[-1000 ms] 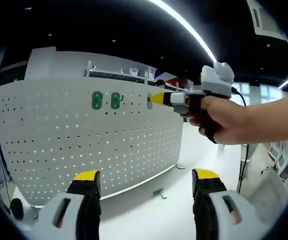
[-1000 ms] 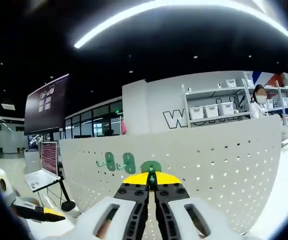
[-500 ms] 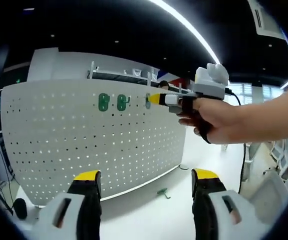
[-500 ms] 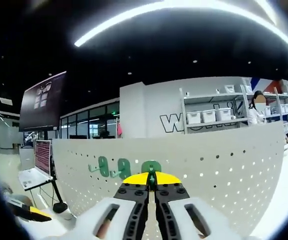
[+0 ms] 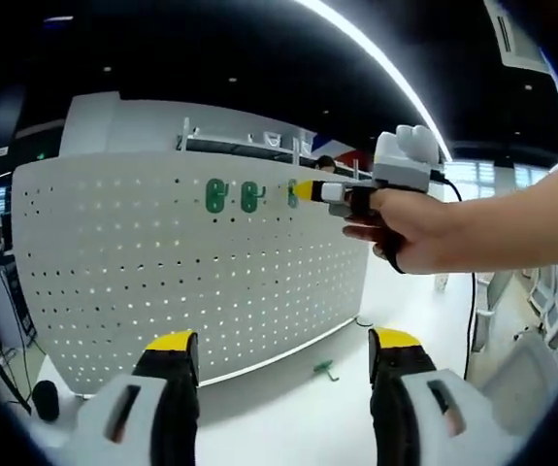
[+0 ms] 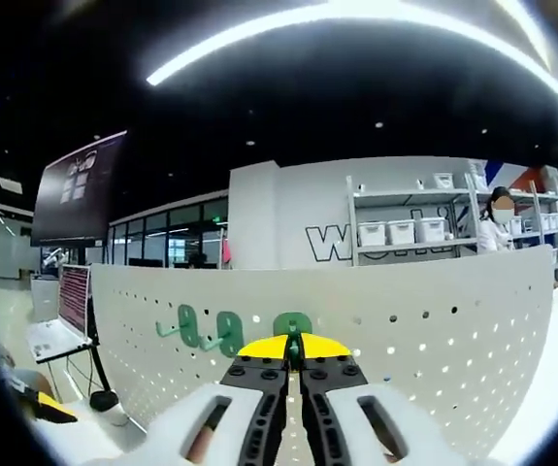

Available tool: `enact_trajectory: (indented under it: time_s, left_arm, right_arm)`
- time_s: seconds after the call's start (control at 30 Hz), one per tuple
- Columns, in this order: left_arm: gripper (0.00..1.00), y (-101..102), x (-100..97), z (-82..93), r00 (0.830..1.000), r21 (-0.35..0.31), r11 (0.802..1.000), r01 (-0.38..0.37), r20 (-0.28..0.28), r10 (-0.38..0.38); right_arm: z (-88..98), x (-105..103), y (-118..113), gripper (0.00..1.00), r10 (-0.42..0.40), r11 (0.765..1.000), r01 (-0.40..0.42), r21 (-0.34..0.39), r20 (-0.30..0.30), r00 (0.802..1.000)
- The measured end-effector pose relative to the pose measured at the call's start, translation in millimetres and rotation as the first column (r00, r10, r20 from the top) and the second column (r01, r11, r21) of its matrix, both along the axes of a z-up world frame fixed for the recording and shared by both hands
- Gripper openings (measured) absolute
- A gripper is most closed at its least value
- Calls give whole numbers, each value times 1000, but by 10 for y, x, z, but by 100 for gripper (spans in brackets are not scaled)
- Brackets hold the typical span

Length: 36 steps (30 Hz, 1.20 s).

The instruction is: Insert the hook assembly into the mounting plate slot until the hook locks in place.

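Pegboard (image 5: pixel 191 282), white and perforated, stands upright on the floor and carries the green hooks along its top edge. In the left gripper view two green hooks (image 5: pixel 232 195) hang side by side just below that edge, and a third green hook (image 5: pixel 292 193) sits a little further along, touching the yellow tips of the right gripper (image 5: pixel 310 191), which a hand (image 5: pixel 424 228) holds level against the board. In the right gripper view the right gripper's (image 6: pixel 293 346) jaws are pressed together on the stem of that third green hook (image 6: pixel 292 326), whose plate lies flat against the pegboard (image 6: pixel 434 330) near the top edge; the two other hooks (image 6: pixel 209 328) hang just beside it. Whether the hook is fully seated cannot be told. The left gripper (image 5: pixel 279 354) is held low, well apart from the board, with its jaws spread wide and nothing between them. A small green piece (image 5: pixel 324 369) lies on the floor near the pegboard's bottom edge.
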<state>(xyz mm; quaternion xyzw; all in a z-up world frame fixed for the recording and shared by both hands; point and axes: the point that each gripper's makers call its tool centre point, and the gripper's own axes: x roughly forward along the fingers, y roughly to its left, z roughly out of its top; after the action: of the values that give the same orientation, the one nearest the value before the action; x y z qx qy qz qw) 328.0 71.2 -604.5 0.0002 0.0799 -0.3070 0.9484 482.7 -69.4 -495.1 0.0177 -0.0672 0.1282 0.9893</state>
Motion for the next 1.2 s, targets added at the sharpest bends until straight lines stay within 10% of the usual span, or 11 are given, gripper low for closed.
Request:
enact_trajectory:
  time_s: [0.77, 1.2]
  left_arm:
    - [72, 124, 35, -87, 999, -5, 999, -34, -36, 34]
    - [71, 98, -17, -101, 999, -7, 1000, -22, -42, 21]
  right_arm:
    - [-41, 160, 71, 1, -4, 1000, 4, 2, -5, 1000]
    - [-58, 212, 64, 1, -138, 983, 147, 108, -85, 987]
